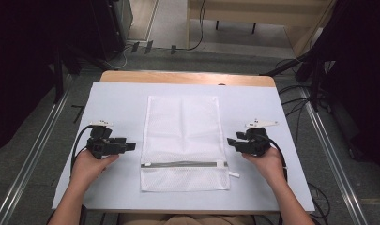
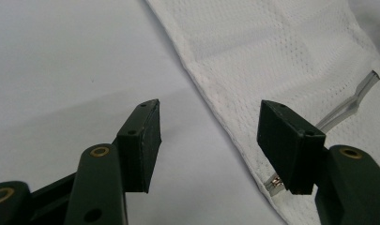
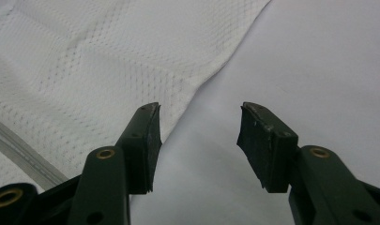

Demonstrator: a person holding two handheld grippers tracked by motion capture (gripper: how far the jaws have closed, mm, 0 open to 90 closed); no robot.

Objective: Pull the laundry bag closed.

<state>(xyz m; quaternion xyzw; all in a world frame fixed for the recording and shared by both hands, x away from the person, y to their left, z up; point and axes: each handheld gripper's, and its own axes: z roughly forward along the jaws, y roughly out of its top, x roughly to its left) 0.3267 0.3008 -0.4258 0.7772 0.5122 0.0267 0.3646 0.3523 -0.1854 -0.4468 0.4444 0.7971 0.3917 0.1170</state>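
High view: mesh laundry bag [image 1: 183, 140] flat at centre, thin, limp, light. Left gripper [image 1: 130, 146] and right gripper [image 1: 231, 140] agape, empty, flanking. Best pinched at side hems near zipper [image 1: 183, 164].

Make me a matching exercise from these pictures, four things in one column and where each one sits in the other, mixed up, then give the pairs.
Things:
1. left tool
2. right tool
3. mesh bag
4. zipper

Places or states:
A. across the bag, near its near end
B. open, off the bag's right edge
C. flat on the middle of the table
D. open, off the bag's left edge

Pairs: 1-D, 2-B, 3-C, 4-A
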